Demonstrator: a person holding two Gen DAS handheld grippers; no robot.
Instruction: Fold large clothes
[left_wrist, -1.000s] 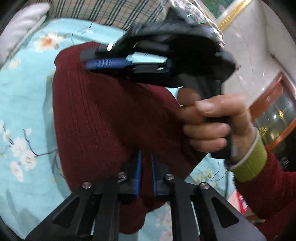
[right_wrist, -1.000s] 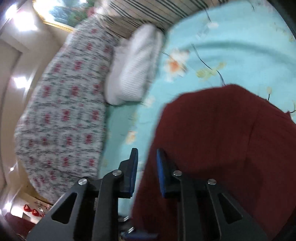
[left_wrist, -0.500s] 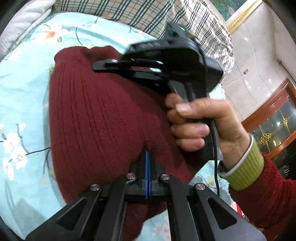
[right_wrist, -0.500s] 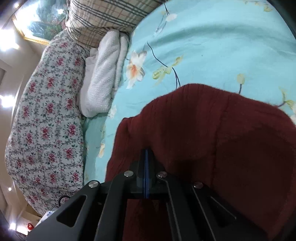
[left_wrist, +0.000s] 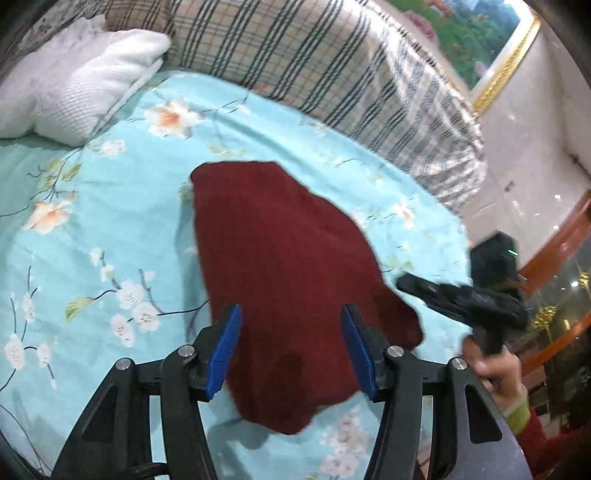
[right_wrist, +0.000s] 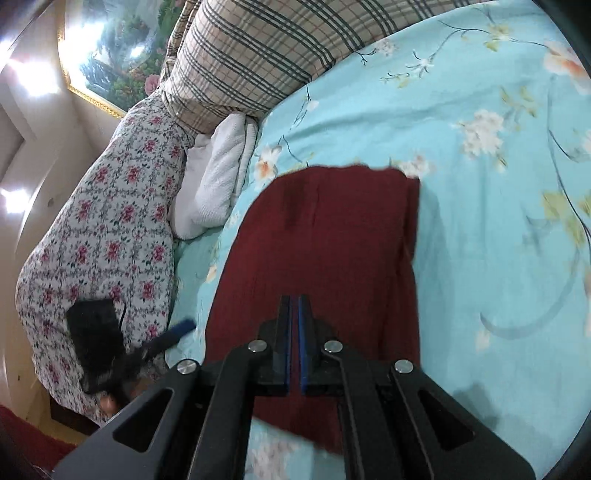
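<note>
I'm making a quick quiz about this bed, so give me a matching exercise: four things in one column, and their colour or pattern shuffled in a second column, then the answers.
Things:
1. sweater
2. bedsheet
3. pillow
4. towel

Looks:
A. white, bunched up
B. beige with dark checks
C. dark red, lying on the bed
D. light blue with flowers

Pairs: 1-C, 2-D, 3-B, 4-A

Both claws are black frames with silver screws and ribbed blue pads; the person's sleeve is dark red with a yellow-green cuff.
</note>
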